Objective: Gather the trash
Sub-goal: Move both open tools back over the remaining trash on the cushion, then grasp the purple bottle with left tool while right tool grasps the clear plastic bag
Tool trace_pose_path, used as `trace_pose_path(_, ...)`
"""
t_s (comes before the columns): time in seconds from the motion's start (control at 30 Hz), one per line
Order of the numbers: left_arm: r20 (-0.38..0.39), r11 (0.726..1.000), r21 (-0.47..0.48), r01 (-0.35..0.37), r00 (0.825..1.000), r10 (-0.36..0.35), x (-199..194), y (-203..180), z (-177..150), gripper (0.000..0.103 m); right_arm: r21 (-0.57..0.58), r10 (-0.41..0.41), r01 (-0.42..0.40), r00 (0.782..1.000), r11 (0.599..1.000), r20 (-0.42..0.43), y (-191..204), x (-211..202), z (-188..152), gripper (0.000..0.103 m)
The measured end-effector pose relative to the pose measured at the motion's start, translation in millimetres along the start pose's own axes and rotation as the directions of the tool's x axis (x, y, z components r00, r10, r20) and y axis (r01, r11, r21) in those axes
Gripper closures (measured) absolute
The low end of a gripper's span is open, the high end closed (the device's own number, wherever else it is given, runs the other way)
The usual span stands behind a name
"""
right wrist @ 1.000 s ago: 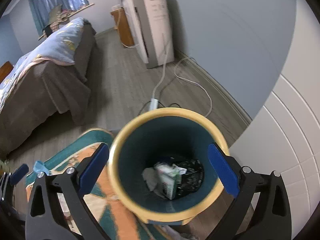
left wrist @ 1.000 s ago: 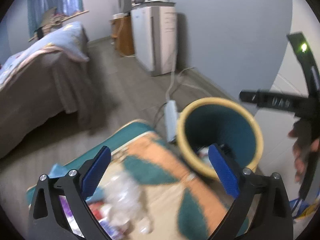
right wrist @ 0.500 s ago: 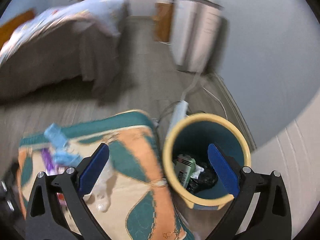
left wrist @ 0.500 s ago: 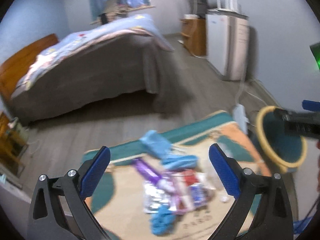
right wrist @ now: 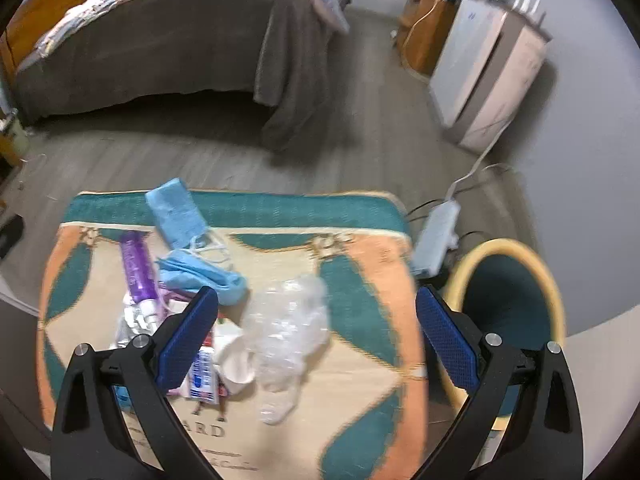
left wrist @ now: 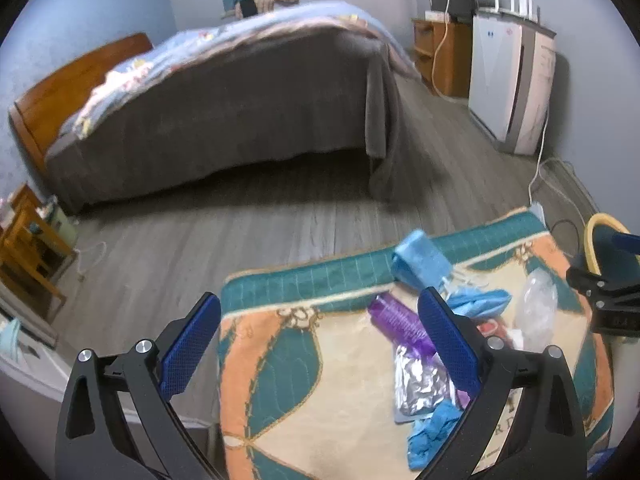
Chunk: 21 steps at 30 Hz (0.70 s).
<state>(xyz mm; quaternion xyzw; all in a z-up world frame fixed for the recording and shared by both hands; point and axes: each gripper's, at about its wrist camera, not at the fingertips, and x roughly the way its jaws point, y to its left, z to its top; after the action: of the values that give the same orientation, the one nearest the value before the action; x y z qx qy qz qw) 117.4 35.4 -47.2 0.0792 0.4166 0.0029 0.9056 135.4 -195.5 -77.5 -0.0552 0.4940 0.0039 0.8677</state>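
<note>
Over rug | both jaws open, swung off bin | trash below

the yellow-rimmed bin is cut off by the right edge of the left wrist view, and the right gripper, itself only partly in frame there, covers part of it. in the right wrist view the bin's inside is dark and its contents cannot be made out; a blue pad hides its near left rim. the clear crumpled plastic is blurred, so its shape is uncertain. a red and white packet is partly hidden behind the other pad, its print too smeared to read. lettering on the rug is half covered. a purple tube runs behind the left gripper's pad.
</note>
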Motion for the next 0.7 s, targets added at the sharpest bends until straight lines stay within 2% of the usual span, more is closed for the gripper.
trace_pose_path(0.03,-0.014,1.000,0.001,0.008,1.000,-0.008,4.5,-0.6,-1.2,0.005,0.018,0.044,-0.043,0.999,0.999,-0.009,-1.8,6.4,0.2,0.006)
trace_pose_path(0.13,-0.075,1.000,0.023,0.018,0.997,-0.017,22.9,-8.9,-2.3,0.005,0.051,0.102,-0.101,0.995,0.994,-0.009,-4.3,17.8,0.1,0.006)
trace_pose_path(0.33,-0.169,0.993,0.039,0.108,0.980,-0.100,58.1,-28.2,-8.1,0.005,0.107,0.097,-0.092,0.994,0.990,-0.047,-12.6,38.3,1.3,0.006)
trace_pose_path(0.47,-0.198,0.996,0.038,0.086,0.977,-0.077,77.2,-36.7,-11.4,0.005,0.093,0.069,-0.062,0.995,0.994,-0.073,-18.5,49.3,0.2,0.006)
trace_pose_path(0.57,-0.220,0.994,-0.008,0.110,0.969,-0.108,88.3,-37.3,-11.0,0.005,0.100,0.068,-0.058,0.992,0.993,-0.104,-23.7,59.3,-2.2,0.008)
trace_pose_path(0.7,-0.260,0.991,-0.060,0.121,0.957,-0.132,102.9,-36.2,-12.7,0.007,0.130,0.109,-0.091,0.984,0.987,-0.139,-28.7,70.7,-4.8,0.016)
